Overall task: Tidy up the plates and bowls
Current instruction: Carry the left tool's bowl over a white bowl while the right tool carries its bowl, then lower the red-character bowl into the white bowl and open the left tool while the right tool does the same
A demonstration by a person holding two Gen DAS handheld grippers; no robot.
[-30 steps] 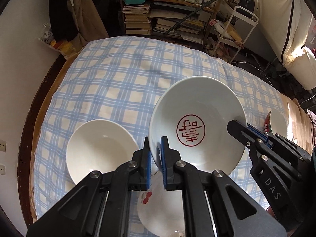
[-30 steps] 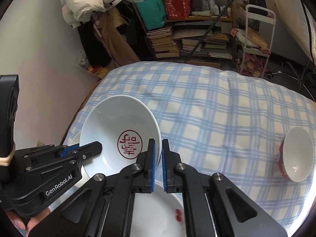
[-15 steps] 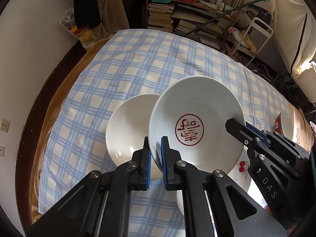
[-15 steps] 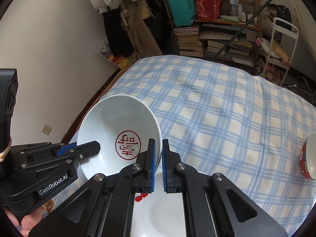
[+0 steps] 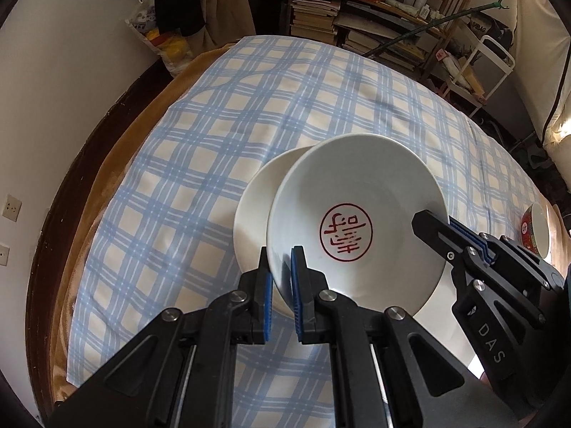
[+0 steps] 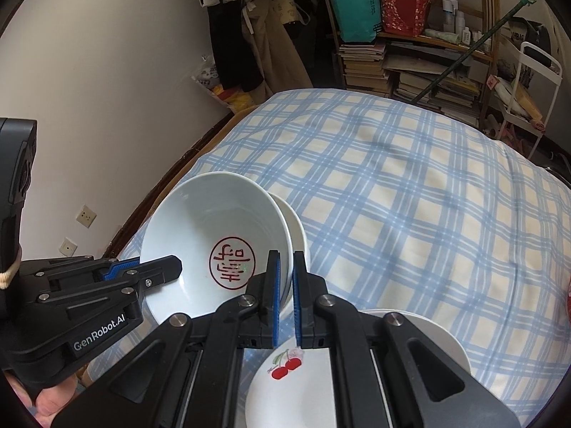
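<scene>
A wide white bowl with a red seal mark (image 5: 357, 214) (image 6: 214, 228) hangs tilted over the checked cloth, held by both grippers. My left gripper (image 5: 282, 271) (image 6: 175, 267) is shut on its near-left rim. My right gripper (image 6: 284, 278) (image 5: 424, 219) is shut on the opposite rim. Just beneath and partly hidden sits a plain white bowl (image 5: 255, 199) (image 6: 298, 228) on the cloth. A white plate with a cherry print (image 6: 285, 385) lies under the right gripper's arms.
The blue-and-cream checked cloth (image 5: 249, 107) covers a soft surface with a dark wooden edge (image 5: 82, 164) at left. A small red-sided bowl (image 5: 535, 228) stands at the far right. Bookshelves (image 6: 410, 60) and a white cart (image 6: 528, 85) crowd the back.
Both grippers carried the seal-marked bowl leftward and slightly down. It now hangs over the plain white bowl, which was clear of it on the left a second ago.
</scene>
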